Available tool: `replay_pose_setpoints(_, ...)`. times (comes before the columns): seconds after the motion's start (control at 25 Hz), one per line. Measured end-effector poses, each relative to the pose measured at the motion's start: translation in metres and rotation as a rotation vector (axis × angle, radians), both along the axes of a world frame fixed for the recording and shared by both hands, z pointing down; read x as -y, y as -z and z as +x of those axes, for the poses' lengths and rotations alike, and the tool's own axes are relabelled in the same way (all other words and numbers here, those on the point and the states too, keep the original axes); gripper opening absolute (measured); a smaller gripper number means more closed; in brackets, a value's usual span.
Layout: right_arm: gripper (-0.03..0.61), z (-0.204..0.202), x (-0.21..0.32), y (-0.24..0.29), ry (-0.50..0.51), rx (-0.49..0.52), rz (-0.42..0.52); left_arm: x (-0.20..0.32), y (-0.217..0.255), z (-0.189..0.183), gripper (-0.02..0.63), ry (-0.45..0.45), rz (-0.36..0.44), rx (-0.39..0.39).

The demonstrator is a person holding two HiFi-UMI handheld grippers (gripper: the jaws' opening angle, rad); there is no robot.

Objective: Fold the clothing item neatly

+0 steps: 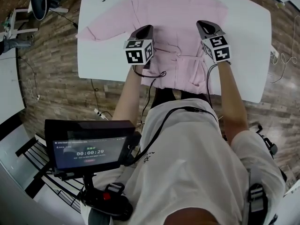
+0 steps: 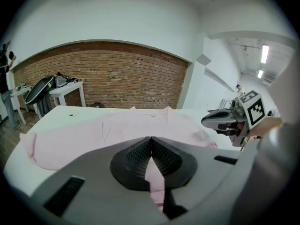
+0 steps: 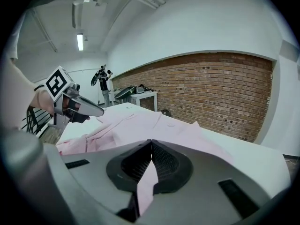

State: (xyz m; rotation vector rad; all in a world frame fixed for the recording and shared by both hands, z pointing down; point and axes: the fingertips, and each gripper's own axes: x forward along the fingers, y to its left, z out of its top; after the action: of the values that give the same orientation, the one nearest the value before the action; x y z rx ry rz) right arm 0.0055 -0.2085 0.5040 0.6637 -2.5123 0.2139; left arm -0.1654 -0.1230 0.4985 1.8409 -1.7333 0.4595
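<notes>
Both the left claw (image 1: 145,30) and right claw (image 1: 205,26) pinch shut on the pink shirt (image 1: 178,18) over the table (image 1: 243,36).

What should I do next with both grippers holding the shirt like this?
Probably carry both forward toward the collar and lay the fabric down: the left gripper and right gripper each have jaws shut on a lifted edge of the pink shirt, whose upper half lies flat on the table ahead.

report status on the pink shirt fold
Left tool and right tool both shut on pink shirt. Shirt spread on white table, lower part bunched. Nothing in the way.
</notes>
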Motion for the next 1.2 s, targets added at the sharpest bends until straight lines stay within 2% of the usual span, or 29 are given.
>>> replay_pose_setpoints(1.2,0.005,-0.138,-0.053,-0.003,0.119,-0.025,0.01,-0.065,-0.012,-0.129,0.003,0.102,-0.01,0.012)
